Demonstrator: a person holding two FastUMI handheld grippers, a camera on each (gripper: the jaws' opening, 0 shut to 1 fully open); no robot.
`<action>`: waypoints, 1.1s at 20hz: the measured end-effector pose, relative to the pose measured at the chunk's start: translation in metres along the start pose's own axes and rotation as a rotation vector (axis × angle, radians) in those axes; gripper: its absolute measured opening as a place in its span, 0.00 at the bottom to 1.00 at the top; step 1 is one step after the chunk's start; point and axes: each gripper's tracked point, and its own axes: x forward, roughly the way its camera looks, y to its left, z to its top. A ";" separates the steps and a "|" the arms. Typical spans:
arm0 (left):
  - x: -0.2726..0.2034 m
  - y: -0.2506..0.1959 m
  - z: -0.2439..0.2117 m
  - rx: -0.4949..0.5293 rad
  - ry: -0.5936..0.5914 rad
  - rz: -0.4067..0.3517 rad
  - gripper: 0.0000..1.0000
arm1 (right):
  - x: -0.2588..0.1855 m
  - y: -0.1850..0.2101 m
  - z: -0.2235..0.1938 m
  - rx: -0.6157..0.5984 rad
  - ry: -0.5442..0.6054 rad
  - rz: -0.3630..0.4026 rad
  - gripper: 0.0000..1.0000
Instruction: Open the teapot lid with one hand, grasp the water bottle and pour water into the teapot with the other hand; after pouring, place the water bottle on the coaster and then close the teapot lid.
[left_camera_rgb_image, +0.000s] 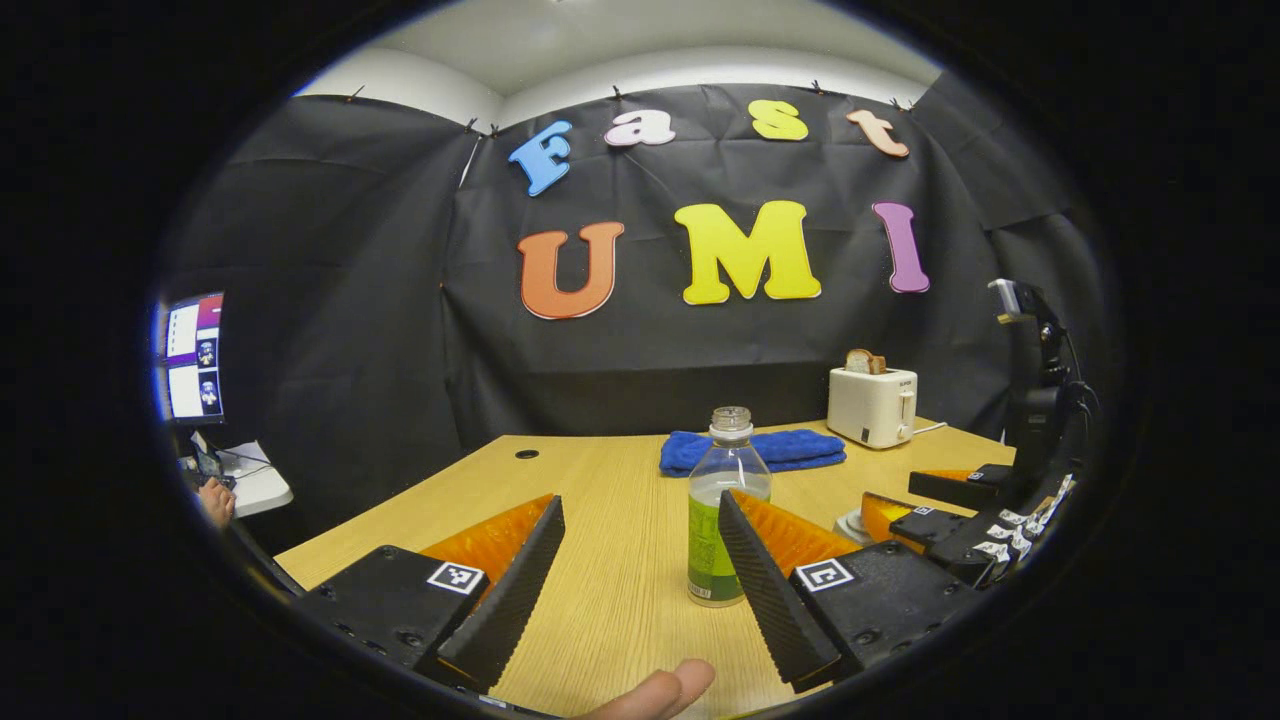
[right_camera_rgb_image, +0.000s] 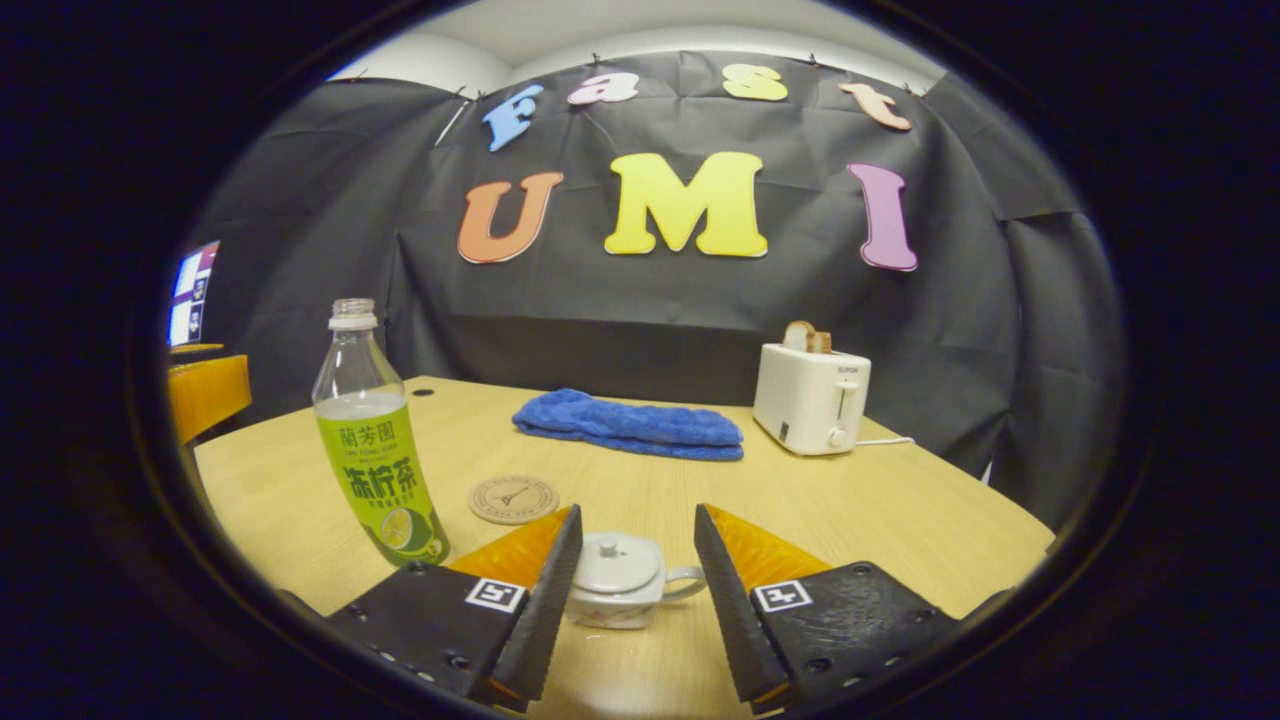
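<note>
Between the right gripper's fingers: teapot (right_camera_rgb_image: 622, 580) sat low and centred in the right gripper view, lid (right_camera_rgb_image: 614, 561) on, knob up, handle to the right.
Right gripper (right_camera_rgb_image: 628, 570): fingers spread wide, touching nothing; teapot just ahead of the tips.
Left gripper (left_camera_rgb_image: 640, 560): fingers also spread, empty; water bottle (left_camera_rgb_image: 724, 505) stood upright just past them, against the right finger's edge in the left gripper view, not centred.
Bottle axis: vertical, cap off, liquid in the lower half.
Coaster (right_camera_rgb_image: 513, 498): flat on the table (right_camera_rgb_image: 900, 510), between bottle and teapot, slightly farther back.
Nearer hand: right to lid, left to bottle.
Judgement: lid grasp looked lined up; left needed a shift right to bracket the bottle.
Background: blue towel (right_camera_rgb_image: 630, 423) and toaster (right_camera_rgb_image: 811, 396) far, well apart.
</note>
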 end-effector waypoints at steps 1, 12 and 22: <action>0.001 -0.001 -0.003 -0.004 0.009 -0.002 0.97 | 0.003 -0.001 -0.003 0.010 0.007 -0.005 0.67; 0.004 -0.001 -0.011 -0.025 0.030 -0.006 0.97 | 0.013 0.015 -0.011 -0.037 0.015 0.077 0.07; 0.006 -0.008 -0.016 -0.074 0.034 -0.040 0.97 | -0.002 0.005 0.035 0.039 -0.041 0.091 0.00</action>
